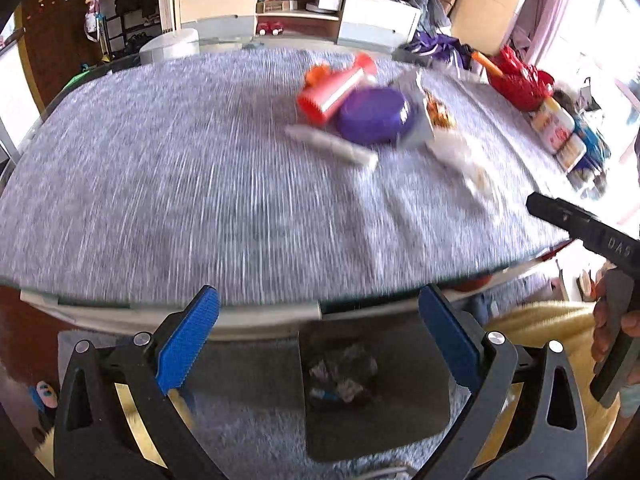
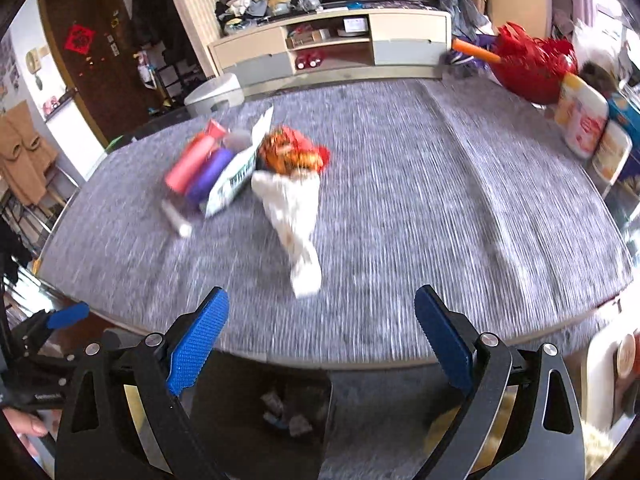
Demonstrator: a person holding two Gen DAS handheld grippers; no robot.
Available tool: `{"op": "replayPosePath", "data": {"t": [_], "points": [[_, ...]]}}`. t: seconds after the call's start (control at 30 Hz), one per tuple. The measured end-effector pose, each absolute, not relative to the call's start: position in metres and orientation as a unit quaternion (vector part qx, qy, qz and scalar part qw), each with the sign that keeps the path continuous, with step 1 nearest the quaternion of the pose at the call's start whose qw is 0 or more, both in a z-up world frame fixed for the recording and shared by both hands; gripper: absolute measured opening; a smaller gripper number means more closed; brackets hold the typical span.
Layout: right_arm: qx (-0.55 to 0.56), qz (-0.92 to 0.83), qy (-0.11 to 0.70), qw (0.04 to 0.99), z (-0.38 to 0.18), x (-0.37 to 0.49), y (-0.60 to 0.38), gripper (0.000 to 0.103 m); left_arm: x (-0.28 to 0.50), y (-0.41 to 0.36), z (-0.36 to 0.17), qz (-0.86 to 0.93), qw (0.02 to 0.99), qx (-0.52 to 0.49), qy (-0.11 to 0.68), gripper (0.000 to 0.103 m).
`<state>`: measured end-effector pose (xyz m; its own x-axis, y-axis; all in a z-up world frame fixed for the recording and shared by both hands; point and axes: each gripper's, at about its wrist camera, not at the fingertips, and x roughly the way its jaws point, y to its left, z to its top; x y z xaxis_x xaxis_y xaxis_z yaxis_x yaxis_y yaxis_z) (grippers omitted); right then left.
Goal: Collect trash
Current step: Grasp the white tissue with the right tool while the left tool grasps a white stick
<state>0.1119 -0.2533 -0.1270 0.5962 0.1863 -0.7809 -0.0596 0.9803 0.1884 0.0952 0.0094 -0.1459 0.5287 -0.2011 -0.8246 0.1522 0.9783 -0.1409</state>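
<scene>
A pile of trash lies mid-table on the grey cloth (image 1: 160, 184): an orange-red tube (image 1: 334, 90), a purple round lid (image 1: 374, 114), a white stick (image 1: 332, 146), a white carton (image 2: 236, 174), an orange snack wrapper (image 2: 290, 152) and crumpled white paper (image 2: 292, 216). My left gripper (image 1: 318, 338) is open and empty above the table's near edge. My right gripper (image 2: 322, 334) is open and empty, also at the near edge, short of the white paper. A dark bin (image 1: 376, 384) with some trash inside sits on the floor below both grippers; it also shows in the right wrist view (image 2: 260, 408).
A red bag (image 2: 528, 64) and packaged goods (image 2: 584, 120) stand at the table's right side. A low TV cabinet (image 2: 332, 44) and a white round bin (image 2: 214, 94) are beyond the table. The picture is motion-blurred.
</scene>
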Motion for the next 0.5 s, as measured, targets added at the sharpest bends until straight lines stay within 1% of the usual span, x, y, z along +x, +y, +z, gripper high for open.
{"op": "replayPosePath", "data": {"t": [0.2,0.23,0.27,0.3,0.37,0.5], "points": [[0.065,0.068,0.447,0.890,-0.136,0.148,-0.248,0.093,0.128,-0.003,-0.142,-0.102,0.875,-0.015,0.473,0.095],[0.063,0.070,0.447,0.890,-0.138,0.153,-0.247,0.090,0.136,-0.007,-0.142,-0.103,0.875,-0.012,0.473,0.095],[0.059,0.073,0.449,0.889,-0.141,0.158,-0.246,0.081,0.141,-0.010,-0.142,-0.104,0.875,-0.011,0.472,0.095],[0.059,0.075,0.451,0.888,-0.142,0.159,-0.246,0.077,0.145,-0.012,-0.142,-0.105,0.875,-0.011,0.472,0.095],[0.062,0.083,0.458,0.883,-0.147,0.166,-0.245,0.066,0.156,-0.018,-0.141,-0.109,0.876,-0.012,0.470,0.095],[0.063,0.093,0.463,0.879,-0.155,0.174,-0.242,0.058,0.177,-0.029,-0.147,-0.113,0.874,-0.013,0.472,0.095]]}}
